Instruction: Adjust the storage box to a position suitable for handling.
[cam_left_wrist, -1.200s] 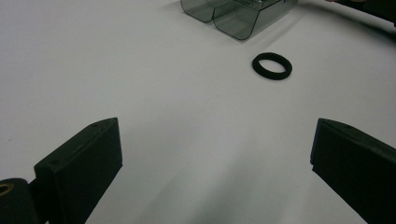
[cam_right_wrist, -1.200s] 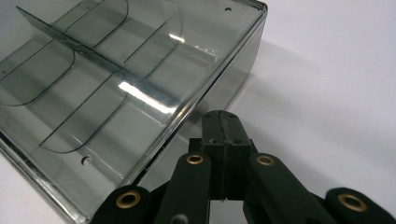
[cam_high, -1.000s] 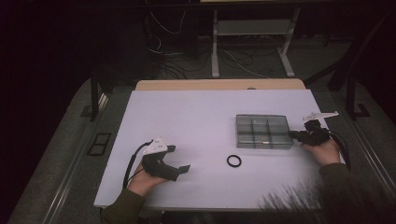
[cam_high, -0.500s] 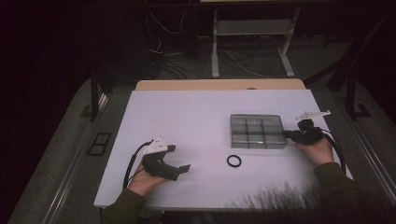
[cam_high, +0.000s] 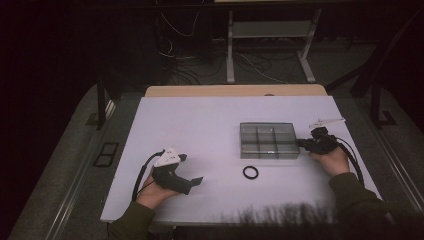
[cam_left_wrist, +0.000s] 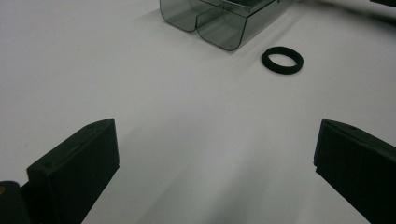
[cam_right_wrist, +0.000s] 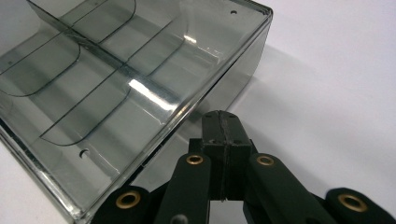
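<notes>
We find the table (cam_high: 210, 125) bare and white. On it stands the box (cam_high: 269, 140), clear grey with six compartments, its right wall at the tip of the right gripper (cam_high: 306, 143). That gripper's jaws are clenched together with nothing between them, pressed against the wall. The left gripper (cam_high: 192, 183) rests released, jaws wide apart. The ring (cam_high: 250, 173) lies flat between the two grippers, just in front of the box.
</notes>
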